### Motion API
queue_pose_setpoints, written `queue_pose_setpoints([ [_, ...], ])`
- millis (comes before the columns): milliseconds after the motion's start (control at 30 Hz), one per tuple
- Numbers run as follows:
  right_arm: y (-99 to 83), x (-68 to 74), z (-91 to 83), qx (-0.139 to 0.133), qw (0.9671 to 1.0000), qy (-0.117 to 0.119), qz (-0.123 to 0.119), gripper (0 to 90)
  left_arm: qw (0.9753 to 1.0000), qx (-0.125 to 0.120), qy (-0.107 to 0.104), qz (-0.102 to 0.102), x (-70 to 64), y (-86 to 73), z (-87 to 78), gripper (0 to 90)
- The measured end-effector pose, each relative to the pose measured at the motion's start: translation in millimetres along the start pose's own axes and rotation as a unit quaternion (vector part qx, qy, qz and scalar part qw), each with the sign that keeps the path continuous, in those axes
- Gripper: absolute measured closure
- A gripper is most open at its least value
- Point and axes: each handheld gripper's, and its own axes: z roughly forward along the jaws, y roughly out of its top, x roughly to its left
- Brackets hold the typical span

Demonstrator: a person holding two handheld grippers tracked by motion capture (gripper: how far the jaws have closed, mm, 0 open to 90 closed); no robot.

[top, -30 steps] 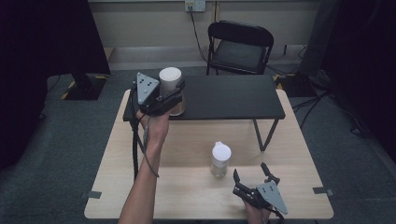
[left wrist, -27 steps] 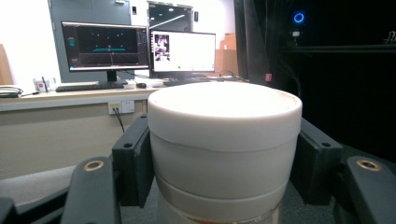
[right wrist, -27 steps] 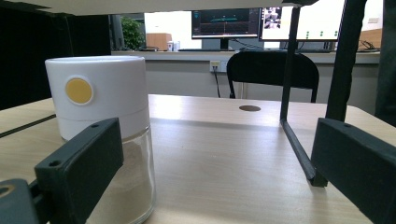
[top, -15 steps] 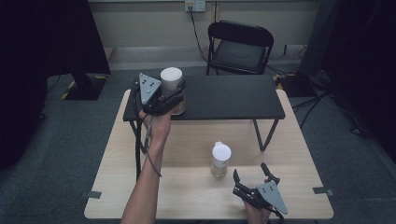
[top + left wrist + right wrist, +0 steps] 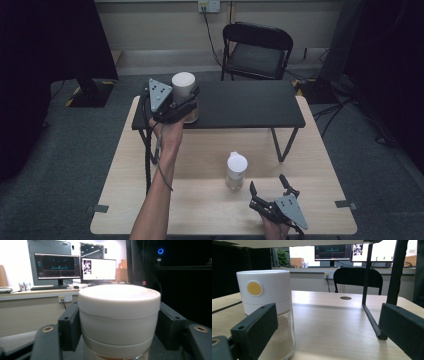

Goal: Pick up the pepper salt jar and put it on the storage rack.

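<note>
Left tongs (image 5: 187,102) clamp a white-capped glass jar (image 5: 183,90), its base hidden, while right tongs (image 5: 270,187) gape beside a similar jar (image 5: 236,171).

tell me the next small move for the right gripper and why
Probably ease the right gripper forward and a little to its left, toward the jar on the wooden table. Its jaws stand wide open, the jar sits off to their left side rather than between them, and the left gripper is already closed around the other jar on the black shelf.
</note>
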Motion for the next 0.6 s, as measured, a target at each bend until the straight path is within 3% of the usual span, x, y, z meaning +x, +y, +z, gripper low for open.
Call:
queue_pose_setpoints([
  [133, 0.0, 0.0, 0.0, 0.000, 1.0000, 0.000, 0.000, 1.3, 0.9999, 0.004, -0.005, -0.010, 2.8, 0.9, 0.8, 16.6],
  [267, 0.0, 0.0, 0.0, 0.000, 1.0000, 0.000, 0.000, 1.3, 0.9998, 0.012, 0.009, -0.015, -2.1, 2.6, 0.4, 2.9],
  [600, 0.1, 0.0, 0.0, 0.000, 1.0000, 0.000, 0.000, 1.3, 1.0000, -0.008, -0.002, -0.003, -4.6, -2.1, -10.4, 0.0],
])
